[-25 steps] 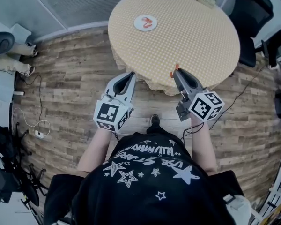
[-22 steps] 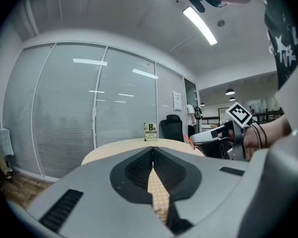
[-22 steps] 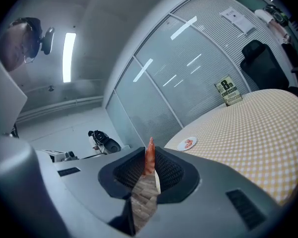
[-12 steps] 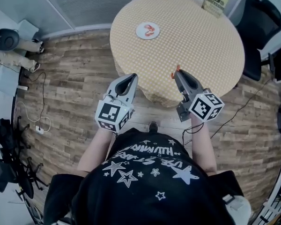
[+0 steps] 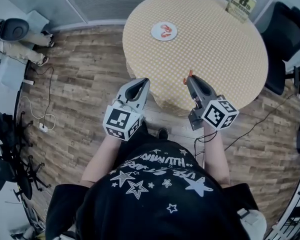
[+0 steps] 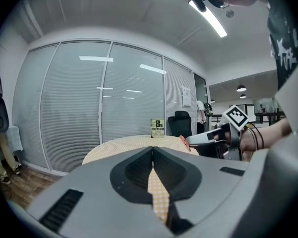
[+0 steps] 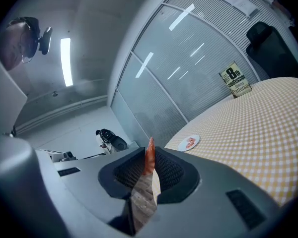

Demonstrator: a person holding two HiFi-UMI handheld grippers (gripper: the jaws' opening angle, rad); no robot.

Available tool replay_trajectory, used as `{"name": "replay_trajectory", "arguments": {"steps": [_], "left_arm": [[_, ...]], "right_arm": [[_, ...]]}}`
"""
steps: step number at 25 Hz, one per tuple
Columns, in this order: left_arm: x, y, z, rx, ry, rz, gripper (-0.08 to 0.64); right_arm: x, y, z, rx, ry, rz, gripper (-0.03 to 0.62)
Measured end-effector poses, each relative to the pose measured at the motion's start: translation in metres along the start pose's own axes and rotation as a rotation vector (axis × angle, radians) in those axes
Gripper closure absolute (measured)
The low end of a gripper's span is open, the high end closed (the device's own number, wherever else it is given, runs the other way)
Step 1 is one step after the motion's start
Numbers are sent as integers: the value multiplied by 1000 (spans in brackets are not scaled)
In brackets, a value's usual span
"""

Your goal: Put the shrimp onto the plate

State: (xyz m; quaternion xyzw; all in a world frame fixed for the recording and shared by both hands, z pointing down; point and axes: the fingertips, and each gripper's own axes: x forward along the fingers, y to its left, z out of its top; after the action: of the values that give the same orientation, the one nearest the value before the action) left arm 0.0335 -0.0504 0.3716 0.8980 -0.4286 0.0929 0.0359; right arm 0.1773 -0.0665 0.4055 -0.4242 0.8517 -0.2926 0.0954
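Right gripper view: right gripper (image 7: 149, 152) jaws clench a shrimp (image 7: 149, 161); left gripper (image 6: 152, 150) jaws meet, empty. Both hang at the checkered desk's (image 5: 215, 49) near edge, the plate (image 5: 154, 33) across it.

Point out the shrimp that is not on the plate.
The orange shrimp clamped in the right tongs; the other shrimp lie on the small round white plate.
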Motion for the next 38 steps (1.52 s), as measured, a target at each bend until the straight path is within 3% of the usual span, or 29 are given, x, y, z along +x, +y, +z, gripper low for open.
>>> {"name": "replay_trajectory", "arguments": {"steps": [20,27,38], "left_arm": [[45,52,-7,-53,-4,-17,551],[69,90,-8,-72,-3,-42,551],[129,158,-10,-108,18,-128,551]], "right_arm": [[48,-25,10,-6,32,-41,528],[88,-29,12,-14,56,-59,526],[160,-56,26,-2,73,-154,526]]}}
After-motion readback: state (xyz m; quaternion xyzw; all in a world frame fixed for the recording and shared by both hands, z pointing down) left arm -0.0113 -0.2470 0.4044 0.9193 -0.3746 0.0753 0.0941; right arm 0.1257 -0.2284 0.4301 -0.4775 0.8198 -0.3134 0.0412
